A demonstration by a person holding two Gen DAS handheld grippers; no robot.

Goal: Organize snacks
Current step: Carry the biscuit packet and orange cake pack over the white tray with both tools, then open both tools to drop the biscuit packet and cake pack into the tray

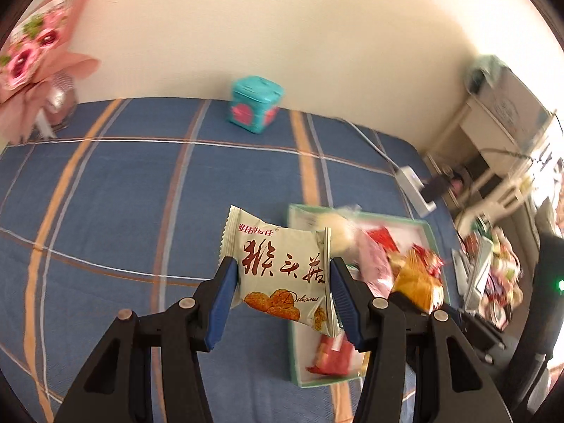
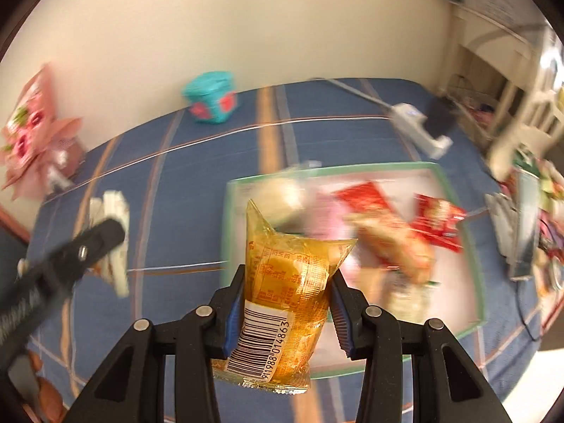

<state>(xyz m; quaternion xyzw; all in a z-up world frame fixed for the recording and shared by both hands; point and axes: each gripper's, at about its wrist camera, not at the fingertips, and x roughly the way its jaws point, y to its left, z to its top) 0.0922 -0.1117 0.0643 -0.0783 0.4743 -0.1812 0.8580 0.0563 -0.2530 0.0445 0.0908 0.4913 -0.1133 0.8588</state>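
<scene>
While the left gripper [image 1: 282, 289] hangs above the blue plaid bedspread [image 1: 116, 204], its blue-padded fingers [image 1: 222, 303] are closed part-way on a cream foil snack packet with red Chinese lettering and pictured biscuits [image 1: 282, 268], one pad against each side seam. That packet is held off the bed, just left of a shallow white tray with a pale green rim [image 1: 294, 352] which lies on the bedspread.

From the right wrist view, the right gripper [image 2: 285, 303] has its fingers [image 2: 234, 313] drawn in narrowly on a clear amber-yellow plastic snack pouch with a white barcode label [image 2: 282, 303], gripped at mid-height and raised over the near left corner of the tray [image 2: 458, 197]. Blurred in the tray lie red wrappers [image 2: 437, 222], a pink packet [image 2: 328, 218] and what may be a pale round bun [image 2: 278, 197].

At the left edge of that view the left gripper shows as a dark smeared bar [image 2: 70, 257].

A teal cube-shaped box with pink patches [image 1: 255, 104] stands by the wall, a pink paper-wrapped flower bouquet [image 1: 35, 56] lies at the far left, and a white power strip with a black plug [image 1: 416, 187] rests beyond the tray.
</scene>
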